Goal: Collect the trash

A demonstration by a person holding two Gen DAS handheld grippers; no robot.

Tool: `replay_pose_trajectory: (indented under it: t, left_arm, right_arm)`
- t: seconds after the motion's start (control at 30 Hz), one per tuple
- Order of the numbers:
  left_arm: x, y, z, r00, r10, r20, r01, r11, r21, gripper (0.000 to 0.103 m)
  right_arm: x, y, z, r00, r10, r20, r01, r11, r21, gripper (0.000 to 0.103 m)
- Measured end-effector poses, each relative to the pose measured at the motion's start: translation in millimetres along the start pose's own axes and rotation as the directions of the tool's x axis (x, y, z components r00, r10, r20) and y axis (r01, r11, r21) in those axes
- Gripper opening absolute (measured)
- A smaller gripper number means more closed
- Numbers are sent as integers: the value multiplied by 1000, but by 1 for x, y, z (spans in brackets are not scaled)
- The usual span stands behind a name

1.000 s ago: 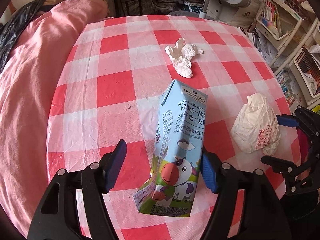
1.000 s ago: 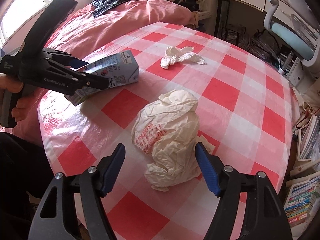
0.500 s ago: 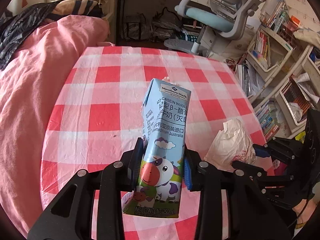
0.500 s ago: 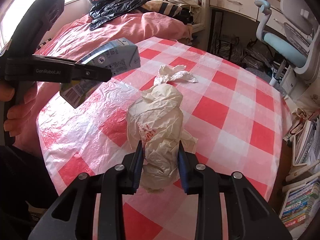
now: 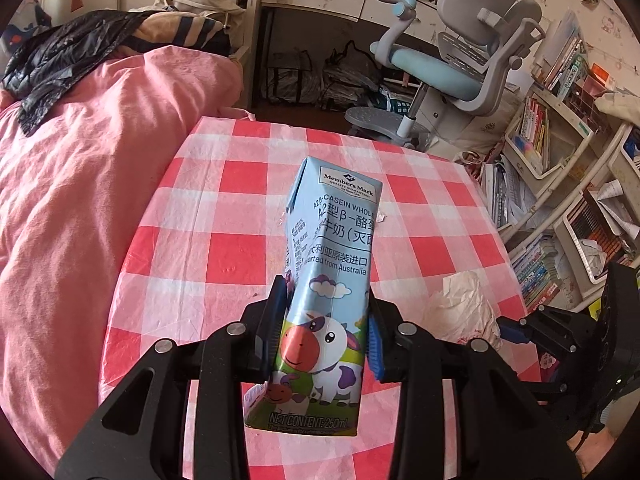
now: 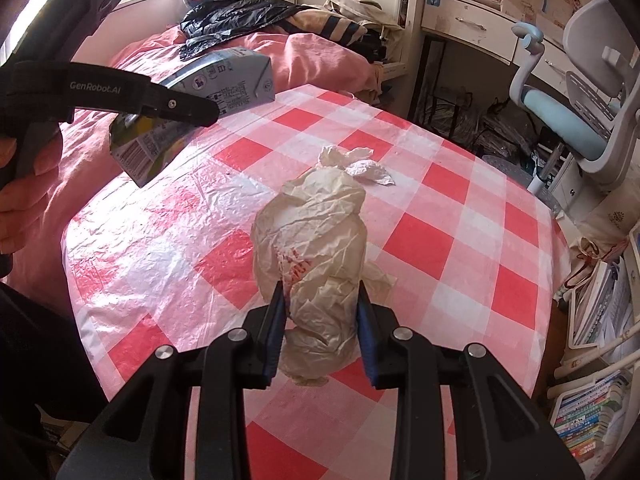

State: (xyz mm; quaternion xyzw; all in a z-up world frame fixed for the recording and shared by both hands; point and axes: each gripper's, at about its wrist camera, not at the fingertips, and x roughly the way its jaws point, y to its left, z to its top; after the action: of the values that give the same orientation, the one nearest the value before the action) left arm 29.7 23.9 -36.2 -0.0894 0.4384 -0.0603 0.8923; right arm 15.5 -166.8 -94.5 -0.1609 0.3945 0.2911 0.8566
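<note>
My left gripper (image 5: 326,320) is shut on a light blue milk carton (image 5: 332,256) with a cartoon cow, held clear above the red-and-white checked table (image 5: 224,248). From the right wrist view the same carton (image 6: 224,76) hangs tilted in the left gripper at the upper left, a hand behind it. My right gripper (image 6: 320,312) is shut on a crumpled white paper bag (image 6: 316,240) with red print, squeezed tall between the blue pads. The bag (image 5: 464,308) also shows at the right of the left wrist view. A crumpled white tissue (image 6: 356,164) lies on the table beyond the bag.
A pink quilt (image 5: 80,168) covers the bed along the table's left side, with a black jacket (image 5: 60,60) on it. A grey and blue desk chair (image 5: 460,68) stands beyond the table. Shelves of books (image 5: 552,184) line the right.
Both grippers closed, the left on the carton and the right on the paper bag. The carton has been lifted off the table and raised; the bag has been squeezed narrower.
</note>
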Motion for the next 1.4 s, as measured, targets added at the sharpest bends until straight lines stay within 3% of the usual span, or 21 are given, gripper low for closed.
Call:
replay_pose_trajectory:
  t: [1.4]
  left_arm:
    - [-5, -5, 1, 1000, 8, 23, -8, 1000, 9, 33]
  right_arm:
    - [1, 12, 2, 1000, -18, -1, 18, 1000, -12, 35]
